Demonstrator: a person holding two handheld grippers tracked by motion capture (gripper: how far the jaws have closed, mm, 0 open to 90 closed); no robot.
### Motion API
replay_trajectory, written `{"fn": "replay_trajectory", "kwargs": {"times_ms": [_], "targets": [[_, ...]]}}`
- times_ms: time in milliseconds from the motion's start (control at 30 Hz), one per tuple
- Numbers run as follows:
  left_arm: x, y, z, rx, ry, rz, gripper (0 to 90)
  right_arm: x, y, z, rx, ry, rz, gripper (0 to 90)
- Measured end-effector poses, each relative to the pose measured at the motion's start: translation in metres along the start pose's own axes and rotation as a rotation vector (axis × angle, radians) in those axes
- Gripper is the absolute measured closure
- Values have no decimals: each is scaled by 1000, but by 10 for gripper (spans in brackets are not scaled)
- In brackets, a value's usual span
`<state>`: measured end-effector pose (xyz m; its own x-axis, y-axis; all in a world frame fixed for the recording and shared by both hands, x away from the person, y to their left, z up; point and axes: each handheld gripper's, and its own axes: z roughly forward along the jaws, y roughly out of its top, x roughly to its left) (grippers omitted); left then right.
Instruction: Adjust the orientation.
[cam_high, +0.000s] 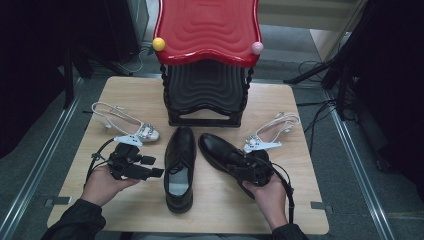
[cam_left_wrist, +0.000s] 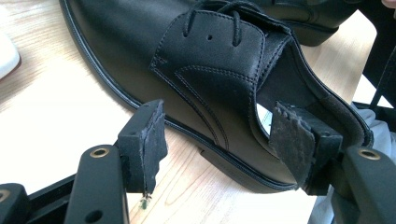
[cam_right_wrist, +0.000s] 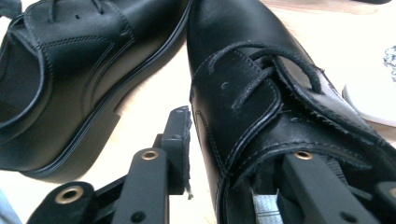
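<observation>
On the near part of the table (cam_high: 150, 210) two black shoes lie side by side, and the work seems to be at an early stage: neither shoe is lifted, and the red rack (cam_high: 207, 30) at the far edge carries no shoes. The left shoe (cam_high: 180, 167) stands straight, toe to the far side; the right shoe (cam_high: 225, 155) is turned, toe to the far left. The right gripper (cam_high: 252, 172) has one jaw inside the opening of the right shoe and the other outside its wall; the jaws stand apart and do not pinch the leather (so I judge no grip yet). The left gripper (cam_high: 150, 167) waits just left of the left shoe with open jaws and holds nothing. What is left: to close on a shoe, lift it and put it somewhere, probably on the rack. Farther, two white sandals (cam_high: 127, 125) lie left and right of the rack. The high view gives this whole layout; the right gripper view shows the jaw inside the shoe, which the hand hides from above, and the left gripper view shows the gap between its pads (cam_left_wrist: 149, 140) and the leather.
</observation>
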<state>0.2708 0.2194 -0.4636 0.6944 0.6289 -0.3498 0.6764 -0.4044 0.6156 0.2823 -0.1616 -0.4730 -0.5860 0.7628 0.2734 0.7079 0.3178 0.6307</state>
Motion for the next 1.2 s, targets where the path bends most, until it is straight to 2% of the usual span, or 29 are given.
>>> {"fn": "replay_trajectory", "kwargs": {"times_ms": [133, 333, 400, 433, 500, 600, 733, 867, 1033, 1200], "targets": [[1, 0, -1, -6, 1, -2, 362, 0, -1, -5, 20, 6, -29, 615], [2, 1, -1, -12, -1, -1, 362, -5, -5, -28, 0, 9, -55, 643], [2, 1, -1, -14, -1, -2, 362, -7, -7, -33, 16, -8, -83, 690], [2, 1, -1, -14, 0, -1, 362, -9, -8, -38, 21, -3, -85, 718], [2, 2, -1, -12, 1, 3, 362, -12, -9, -42, 17, 27, -72, 780], [2, 3, -1, -11, 1, 5, 362, -16, -9, -50, 10, 33, -70, 883], [3, 3, 0, -15, 0, 5, 361, -19, -9, -51, 16, 16, -77, 900], [3, 4, 0, -14, -4, 6, 359, -19, -8, -42, 59, -2, -100, 900], [3, 4, 0, -12, -1, 5, 358, -16, -3, -31, 87, 0, -115, 900], [3, 3, 1, -10, -2, 3, 357, -15, -2, -29, 93, -1, -125, 900]]}}
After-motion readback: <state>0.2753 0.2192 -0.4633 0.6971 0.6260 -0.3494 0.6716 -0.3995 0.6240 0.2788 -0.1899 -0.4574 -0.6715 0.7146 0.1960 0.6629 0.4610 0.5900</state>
